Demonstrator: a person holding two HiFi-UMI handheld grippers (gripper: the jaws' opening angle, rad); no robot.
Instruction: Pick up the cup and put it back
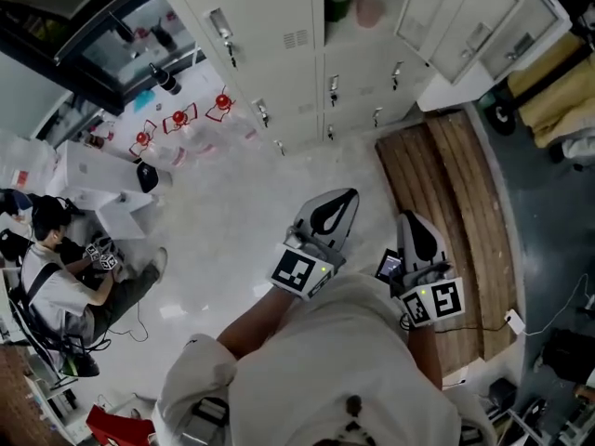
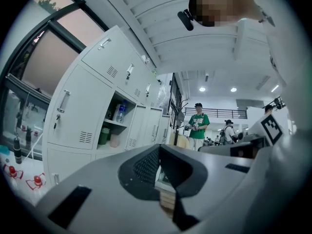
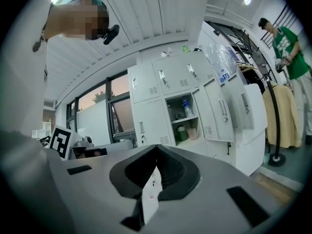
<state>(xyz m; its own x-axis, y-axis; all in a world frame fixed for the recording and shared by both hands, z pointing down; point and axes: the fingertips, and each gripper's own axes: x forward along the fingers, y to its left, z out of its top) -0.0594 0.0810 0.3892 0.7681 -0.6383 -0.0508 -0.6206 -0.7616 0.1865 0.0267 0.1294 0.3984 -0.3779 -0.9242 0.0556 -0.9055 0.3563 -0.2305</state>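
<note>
Jaws shut on both grippers, cups on the locker shelf far ahead of you.

Your left gripper (image 1: 346, 198) and right gripper (image 1: 409, 219) sit side by side just in front of your body, both level and pointing toward the white lockers (image 1: 279, 54). Each pair of jaws is closed tip to tip with nothing between them. One locker stands open: a green cup (image 2: 104, 136) and a pink cup (image 2: 115, 140) stand close together on its lower shelf, with a water bottle (image 2: 121, 112) on the shelf above. Both cups are well apart from your jaws. To the right, a wooden platform (image 1: 446, 203) lies on the floor beside the lockers.
</note>
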